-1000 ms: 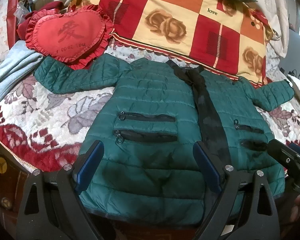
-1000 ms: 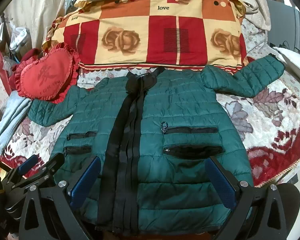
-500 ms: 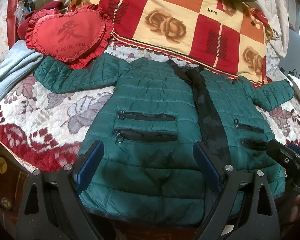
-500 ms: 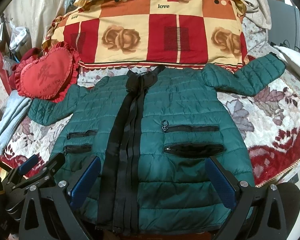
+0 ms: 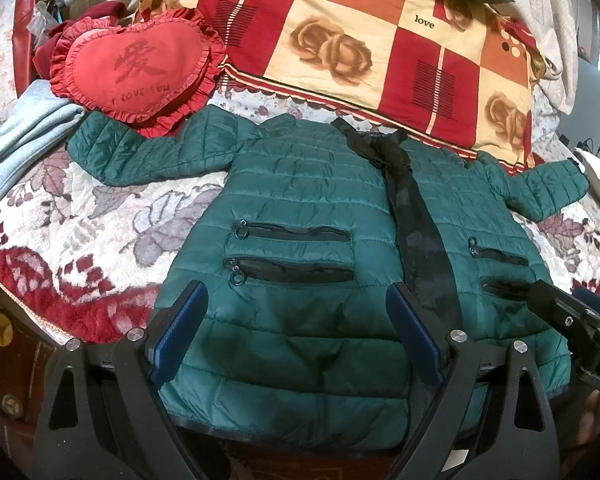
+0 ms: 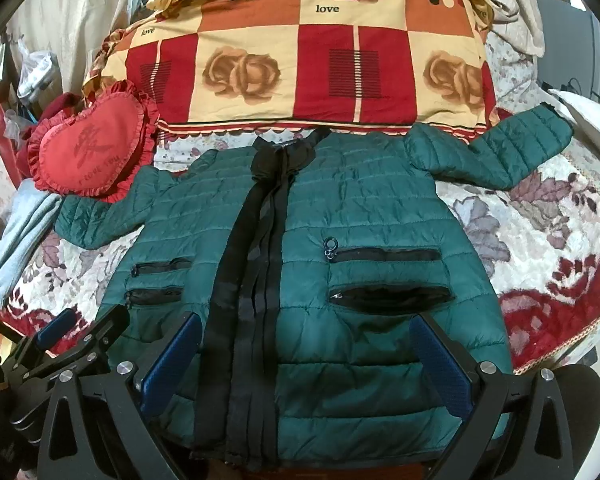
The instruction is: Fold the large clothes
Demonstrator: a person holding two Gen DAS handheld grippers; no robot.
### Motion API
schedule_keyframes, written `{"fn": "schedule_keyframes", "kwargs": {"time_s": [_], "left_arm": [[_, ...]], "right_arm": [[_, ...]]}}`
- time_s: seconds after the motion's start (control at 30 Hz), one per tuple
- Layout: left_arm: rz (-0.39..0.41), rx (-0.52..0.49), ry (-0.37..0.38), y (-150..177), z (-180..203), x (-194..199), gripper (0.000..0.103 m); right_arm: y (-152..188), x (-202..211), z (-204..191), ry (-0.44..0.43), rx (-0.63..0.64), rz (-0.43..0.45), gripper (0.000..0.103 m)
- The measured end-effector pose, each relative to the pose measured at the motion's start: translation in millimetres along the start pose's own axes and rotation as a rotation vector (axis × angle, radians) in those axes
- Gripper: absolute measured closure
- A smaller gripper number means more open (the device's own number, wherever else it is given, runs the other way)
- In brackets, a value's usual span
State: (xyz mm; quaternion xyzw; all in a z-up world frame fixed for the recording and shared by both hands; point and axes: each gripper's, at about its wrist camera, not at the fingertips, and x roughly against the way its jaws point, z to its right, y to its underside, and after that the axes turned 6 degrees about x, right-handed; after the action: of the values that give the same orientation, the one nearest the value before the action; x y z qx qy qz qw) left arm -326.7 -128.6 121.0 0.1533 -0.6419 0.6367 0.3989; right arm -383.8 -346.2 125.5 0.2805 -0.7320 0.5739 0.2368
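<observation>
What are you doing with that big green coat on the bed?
A person is getting ready to fold it. The green puffy jacket lies spread flat on the flowery bedspread, front up, both sleeves out to the sides. The left gripper and the right gripper hang open over the bottom hem, side by side, gripping nothing. No fold has been made yet. A red heart pillow sits by one sleeve.

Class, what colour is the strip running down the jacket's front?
Black, on the dark green jacket; the strip shows best in the right wrist view.
</observation>
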Motion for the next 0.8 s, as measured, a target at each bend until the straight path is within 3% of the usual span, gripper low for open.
{"fn": "schedule_keyframes", "kwargs": {"time_s": [0.8], "left_arm": [[-0.003,0.000,0.001,0.9,-0.9,-0.8,0.012]], "right_arm": [[-1.1,-9.0,-4.0,-0.010,0.009,-0.022,0.000]]}}
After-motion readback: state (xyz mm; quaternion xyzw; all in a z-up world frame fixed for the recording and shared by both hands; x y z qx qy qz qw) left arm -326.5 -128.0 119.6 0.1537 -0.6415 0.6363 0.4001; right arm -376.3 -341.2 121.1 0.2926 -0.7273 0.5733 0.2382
